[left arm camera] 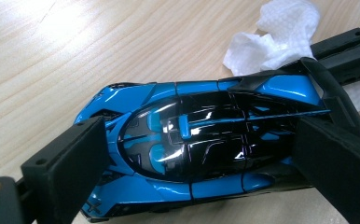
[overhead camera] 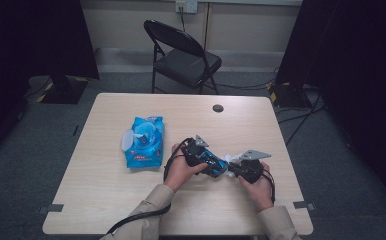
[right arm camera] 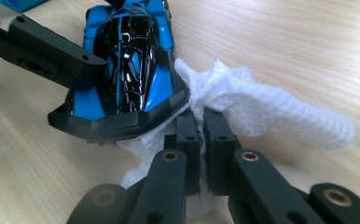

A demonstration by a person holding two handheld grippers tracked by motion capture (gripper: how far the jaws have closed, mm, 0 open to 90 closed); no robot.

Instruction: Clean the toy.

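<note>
A blue and black toy car [left arm camera: 192, 140] lies on the wooden table [overhead camera: 111, 200], clamped across its body by my left gripper [left arm camera: 201, 163], one pad on each side. In the high view the car [overhead camera: 217, 167] sits near the table's middle, with my left gripper [overhead camera: 207, 161] on it. My right gripper [right arm camera: 201, 126] is shut on a crumpled white wipe [right arm camera: 248, 100] that it presses against the car's [right arm camera: 127, 70] rear end. In the high view my right gripper [overhead camera: 238, 169] meets the car from the right with the wipe [overhead camera: 229, 158]. The wipe [left arm camera: 280, 32] also shows behind the car's tail.
A blue pack of wet wipes [overhead camera: 143, 141] with its lid open lies left of the hands. A round cable hole [overhead camera: 218, 108] is at the table's far side. Behind the table stands a black folding chair [overhead camera: 183, 55]. Cables run over the floor at right.
</note>
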